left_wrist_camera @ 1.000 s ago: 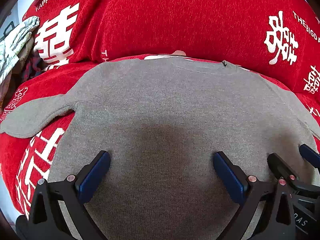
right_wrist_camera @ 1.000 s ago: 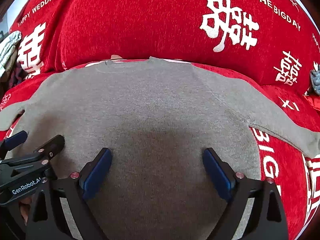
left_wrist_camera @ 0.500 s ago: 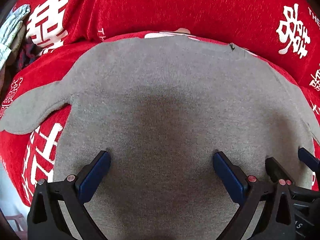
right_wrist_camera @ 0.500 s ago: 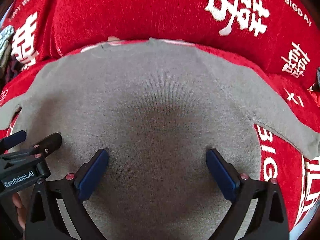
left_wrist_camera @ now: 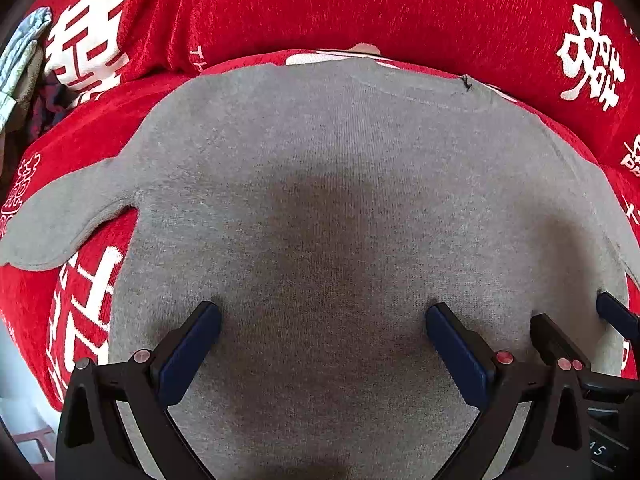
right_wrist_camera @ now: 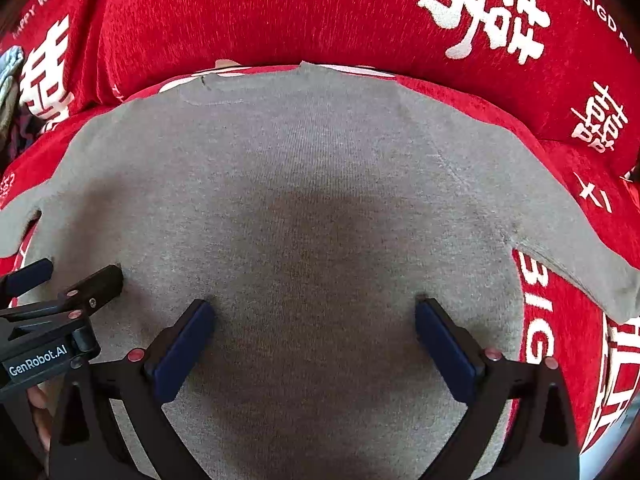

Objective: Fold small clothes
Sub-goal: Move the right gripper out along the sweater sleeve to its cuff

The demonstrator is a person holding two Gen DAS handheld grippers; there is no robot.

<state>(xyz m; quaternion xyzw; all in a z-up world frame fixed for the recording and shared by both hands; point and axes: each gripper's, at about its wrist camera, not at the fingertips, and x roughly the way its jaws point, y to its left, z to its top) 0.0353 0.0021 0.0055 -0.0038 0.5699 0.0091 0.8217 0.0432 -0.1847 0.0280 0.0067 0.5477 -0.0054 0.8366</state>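
Note:
A small grey knit sweater (left_wrist_camera: 340,184) lies flat on a red sofa seat, neckline away from me; it also fills the right wrist view (right_wrist_camera: 312,184). Its left sleeve (left_wrist_camera: 60,224) spreads out left and its right sleeve (right_wrist_camera: 568,256) spreads out right. My left gripper (left_wrist_camera: 322,328) is open, its blue pads resting on the lower part of the sweater body. My right gripper (right_wrist_camera: 312,324) is open too, pads on the sweater just right of the left one. Each gripper shows at the edge of the other's view: the right gripper (left_wrist_camera: 576,320), the left gripper (right_wrist_camera: 68,276).
The red sofa cover (left_wrist_camera: 360,4) with white characters rises as a backrest behind the sweater. A pile of other clothes (left_wrist_camera: 20,60) lies at the far left. The seat's front edge drops off at lower left (left_wrist_camera: 24,412) and at lower right (right_wrist_camera: 612,420).
Both grippers have come lower and closer to the sweater, which looks larger in both views. The jaws have stayed open. The sweater has not moved.

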